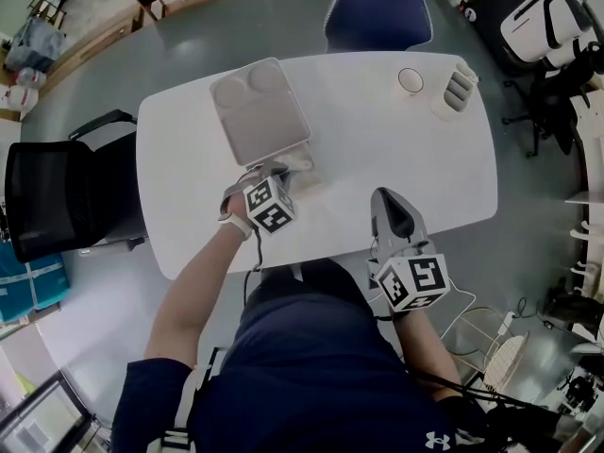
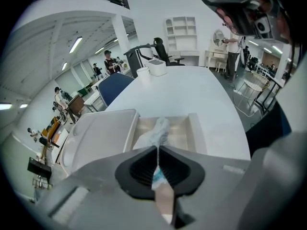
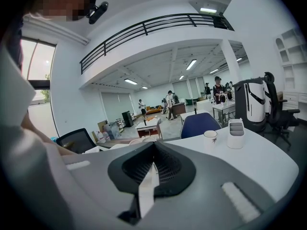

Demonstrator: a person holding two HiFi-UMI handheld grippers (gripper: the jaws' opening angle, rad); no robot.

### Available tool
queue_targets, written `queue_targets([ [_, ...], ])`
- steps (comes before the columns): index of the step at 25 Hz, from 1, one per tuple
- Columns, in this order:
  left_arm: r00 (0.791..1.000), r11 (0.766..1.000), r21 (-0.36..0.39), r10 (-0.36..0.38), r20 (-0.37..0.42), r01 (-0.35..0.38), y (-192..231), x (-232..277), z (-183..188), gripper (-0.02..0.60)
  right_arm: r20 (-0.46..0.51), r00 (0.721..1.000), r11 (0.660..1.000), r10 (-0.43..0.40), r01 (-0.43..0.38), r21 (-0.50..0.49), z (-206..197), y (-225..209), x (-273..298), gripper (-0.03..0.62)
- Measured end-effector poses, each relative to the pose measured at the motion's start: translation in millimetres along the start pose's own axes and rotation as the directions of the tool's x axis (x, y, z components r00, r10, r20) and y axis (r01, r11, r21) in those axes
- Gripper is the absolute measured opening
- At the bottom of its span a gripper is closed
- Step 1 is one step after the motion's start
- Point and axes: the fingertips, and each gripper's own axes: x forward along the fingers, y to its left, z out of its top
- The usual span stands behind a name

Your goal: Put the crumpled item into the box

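A beige box stands open on the white table (image 1: 396, 149); its lid (image 1: 260, 111) lies flat behind the tray (image 1: 302, 161). My left gripper (image 1: 269, 172) points steeply down over the tray and is shut on a crumpled white item (image 2: 159, 128). In the left gripper view the item sticks out beyond the jaw tips (image 2: 157, 150) and hangs inside the box tray (image 2: 194, 131), beside the lid (image 2: 100, 133). My right gripper (image 1: 384, 198) is held over the table's near edge, to the right of the box. Its jaws (image 3: 152, 150) are shut with nothing between them.
A white cup (image 1: 411, 79) and a grey slotted holder (image 1: 458, 90) stand at the table's far right. They show again in the right gripper view, cup (image 3: 209, 137) and holder (image 3: 236, 133). A blue chair (image 1: 379, 12) is behind the table, a black chair (image 1: 57, 196) at its left.
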Motion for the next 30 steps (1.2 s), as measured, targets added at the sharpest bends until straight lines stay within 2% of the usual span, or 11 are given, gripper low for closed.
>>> queue_targets([
  [9, 0.997, 0.999, 0.005, -0.038, -0.065, 0.038, -8, 25, -6, 0.020, -0.015, 1.000, 1.000, -0.001, 0.001, 0.014, -7, -7, -5, 0.003],
  [15, 0.998, 1.000, -0.002, -0.022, -0.066, 0.022, -7, 28, -7, 0.043, -0.023, 1.000, 1.000, -0.003, 0.003, 0.022, -11, -12, -7, 0.002],
  [20, 0.997, 1.000, -0.019, -0.004, -0.071, 0.003, -6, 30, -12, 0.124, -0.025, 1.000, 1.000, 0.017, -0.017, 0.019, -12, -8, -5, 0.002],
  [24, 0.999, 0.998, -0.057, -0.008, -0.039, 0.006, -8, 27, -10, 0.192, -0.030, 0.999, 0.999, 0.032, -0.032, 0.016, -14, -5, -2, 0.002],
  [30, 1.000, 0.995, -0.095, 0.023, -0.003, -0.023, -5, 12, -16, 0.239, -0.034, 0.998, 0.998, 0.060, -0.060, 0.007, -14, 10, 2, 0.002],
])
